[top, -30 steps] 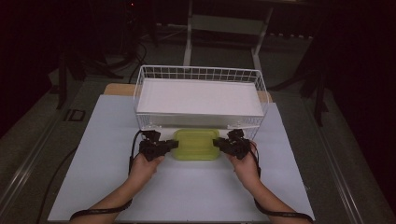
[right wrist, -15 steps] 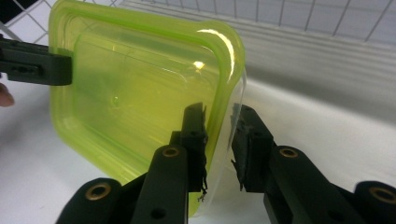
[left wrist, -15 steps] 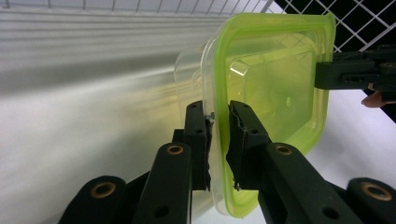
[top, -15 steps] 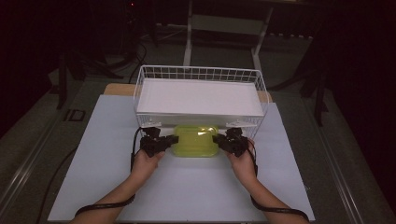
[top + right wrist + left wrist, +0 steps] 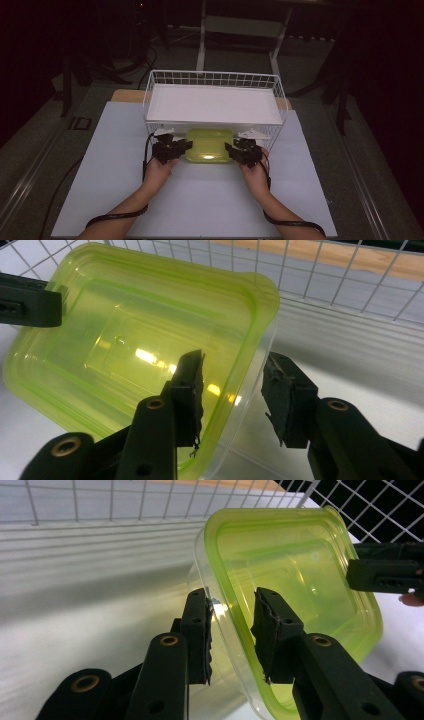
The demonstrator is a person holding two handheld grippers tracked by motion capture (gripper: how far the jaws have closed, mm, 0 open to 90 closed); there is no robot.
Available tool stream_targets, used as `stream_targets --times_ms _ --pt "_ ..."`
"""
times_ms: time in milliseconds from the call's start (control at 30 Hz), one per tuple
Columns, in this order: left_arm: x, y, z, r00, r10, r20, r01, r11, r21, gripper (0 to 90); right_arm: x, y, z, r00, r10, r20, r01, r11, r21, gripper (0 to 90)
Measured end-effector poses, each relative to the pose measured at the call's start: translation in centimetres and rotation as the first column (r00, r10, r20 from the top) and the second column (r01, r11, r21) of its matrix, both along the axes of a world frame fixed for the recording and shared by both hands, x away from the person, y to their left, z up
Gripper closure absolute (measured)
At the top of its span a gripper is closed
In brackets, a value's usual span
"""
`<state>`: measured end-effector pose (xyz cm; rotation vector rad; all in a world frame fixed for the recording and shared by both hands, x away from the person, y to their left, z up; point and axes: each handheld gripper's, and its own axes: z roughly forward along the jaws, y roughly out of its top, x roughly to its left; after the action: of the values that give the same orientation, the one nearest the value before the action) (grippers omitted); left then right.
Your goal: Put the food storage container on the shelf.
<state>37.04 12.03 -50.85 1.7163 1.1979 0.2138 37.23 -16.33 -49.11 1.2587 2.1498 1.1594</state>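
two grippers flank a yellow-green plastic container (image 5: 209, 145) on the white table (image 5: 100, 165), pushed against the white wire basket (image 5: 214, 80) with a white board inside. the basket's front wall hides its far edge. left gripper (image 5: 232, 630) and right gripper (image 5: 232, 390) straddle its rim, jaws just opening, pads apparently loose

The room around the table (image 5: 100, 200) is very dark. Light falls from above and makes bright shiny spots on the green box (image 5: 300, 580). Close-up pictures look sharp.
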Motion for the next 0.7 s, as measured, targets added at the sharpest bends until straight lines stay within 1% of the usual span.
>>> stream_targets --times_ms 33,67,100,133,200,267,300,333,367,400,533,567,600,667,700 --pt "0.13 0.03 -0.05 1.0 -0.001 0.002 0.001 1.0 -0.004 68.7 0.02 0.02 -0.02 1.0 -0.004 0.0 0.004 1.0 0.003 59.9" --pt "0.22 0.04 -0.08 1.0 -0.003 0.005 0.003 1.0 -0.001 68.2 0.1 -0.02 -0.04 1.0 -0.004 -0.004 0.004 1.0 0.007 59.9" --pt "0.27 -0.08 -0.13 0.9999 0.005 0.01 -0.006 0.9999 0.012 67.7 0.2 -0.1 -0.08 1.0 -0.003 -0.006 0.003 1.0 0.015 58.5" --pt "0.34 -0.13 -0.19 1.0 0.005 0.008 -0.005 0.9998 0.017 66.7 0.2 0.02 -0.15 0.9997 -0.012 0.019 0.012 1.0 -0.018 58.9" --pt "0.55 -0.11 -0.43 0.9999 0.014 0.002 -0.014 0.9999 0.004 64.0 0.14 0.36 -0.19 0.9988 -0.011 0.048 0.014 0.998 -0.064 59.9" --pt "0.71 -0.15 -0.65 0.9999 0.016 -0.004 -0.016 0.9999 -0.006 59.6 0.25 0.57 -0.26 0.998 -0.015 0.061 0.02 0.997 -0.079 60.1" --pt "0.71 -0.15 -0.65 0.9999 0.016 -0.004 -0.016 0.9999 -0.006 59.7 0.25 0.57 -0.26 0.998 -0.015 0.061 0.02 0.997 -0.079 60.1" --pt "0.79 -0.05 -0.85 0.9997 0.021 -0.009 -0.022 0.9994 -0.025 59.7 0.3 0.65 -0.29 0.9976 -0.015 0.068 0.021 0.996 -0.088 59.9" --pt "0.77 -0.15 -0.87 0.9993 0.038 0.006 -0.038 0.9993 -0.004 57.7 0.39 0.77 -0.37 0.9958 -0.014 0.09 0.024 0.994 -0.107 57.6" --pt "0.78 -0.17 -0.84 0.9992 0.035 0.019 -0.035 0.9993 0.013 51.9 0.42 0.77 -0.41 0.9954 -0.016 0.094 0.026 0.994 -0.108 56.8" --pt "0.82 -0.19 -0.73 0.9994 0.03 0.02 -0.03 0.9993 0.02 50.9 0.56 0.62 -0.46 0.9951 -0.019 0.097 0.029 0.994 -0.103 53.4" --pt "0.8 -0.23 -0.7 0.9993 0.03 0.022 -0.03 0.9994 0.019 49.6 0.58 0.58 -0.46 0.9954 -0.021 0.094 0.031 0.994 -0.1 52.8" --pt "0.75 -0.25 -0.61 0.9993 0.028 0.023 -0.029 0.9992 0.027 48.8 0.58 0.58 -0.43 0.9955 -0.022 0.092 0.032 0.994 -0.101 51.4" --pt "0.6 -0.21 -0.41 0.9993 0.026 0.027 -0.027 0.9994 0.023 47.9 0.53 0.61 -0.33 0.9953 -0.02 0.095 0.031 0.993 -0.117 49.0" --pt "0.5 -0.14 -0.22 0.9993 0.026 0.028 -0.027 0.9993 0.024 47.8 0.51 0.58 -0.31 0.9955 -0.019 0.093 0.03 0.993 -0.115 48.3"
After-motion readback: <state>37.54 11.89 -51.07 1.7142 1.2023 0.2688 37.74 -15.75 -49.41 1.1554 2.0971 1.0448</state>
